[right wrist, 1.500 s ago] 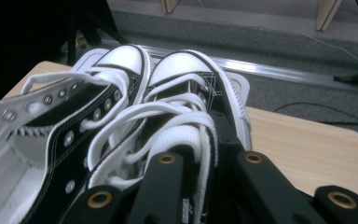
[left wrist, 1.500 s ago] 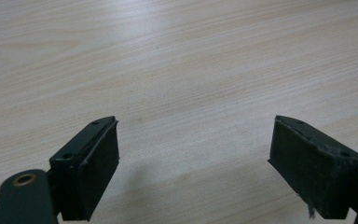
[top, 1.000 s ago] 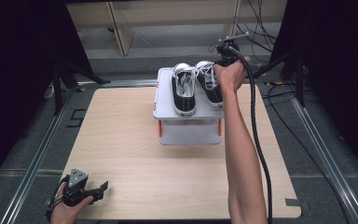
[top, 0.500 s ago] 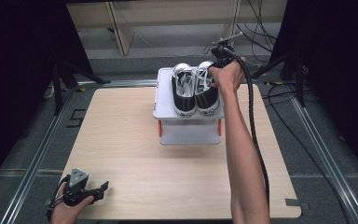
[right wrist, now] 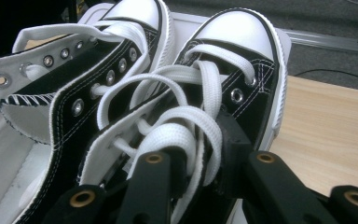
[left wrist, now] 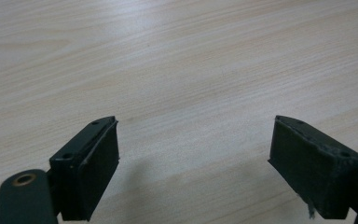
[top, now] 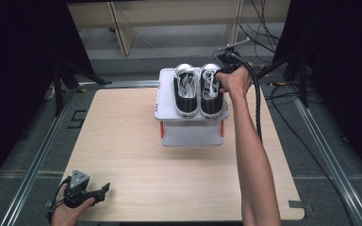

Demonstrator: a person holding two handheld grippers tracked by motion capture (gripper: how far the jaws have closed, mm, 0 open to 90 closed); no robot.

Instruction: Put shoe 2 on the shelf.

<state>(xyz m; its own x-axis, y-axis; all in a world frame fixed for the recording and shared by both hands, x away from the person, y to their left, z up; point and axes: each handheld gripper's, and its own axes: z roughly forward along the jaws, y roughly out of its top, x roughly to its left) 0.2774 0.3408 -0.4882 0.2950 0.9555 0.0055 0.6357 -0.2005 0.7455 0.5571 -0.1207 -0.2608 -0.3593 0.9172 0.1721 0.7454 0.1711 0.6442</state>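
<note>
At the upper middle of the high view we see two black-and-white sneakers side by side on a small white stand (top: 167, 110) at the desk's (top: 122, 141) far edge. Our right hand-held gripper (right wrist: 200, 158) is clenched on the right sneaker's (top: 210, 89) laces (right wrist: 186, 130). Our left hand-held gripper (left wrist: 193, 158), released, rests at the lower left.

R gripper (right wrist: 200, 161) pinches white laces (right wrist: 177, 133) of black sneaker (right wrist: 242, 79), 2nd sneaker (right wrist: 98, 60) beside.
</note>
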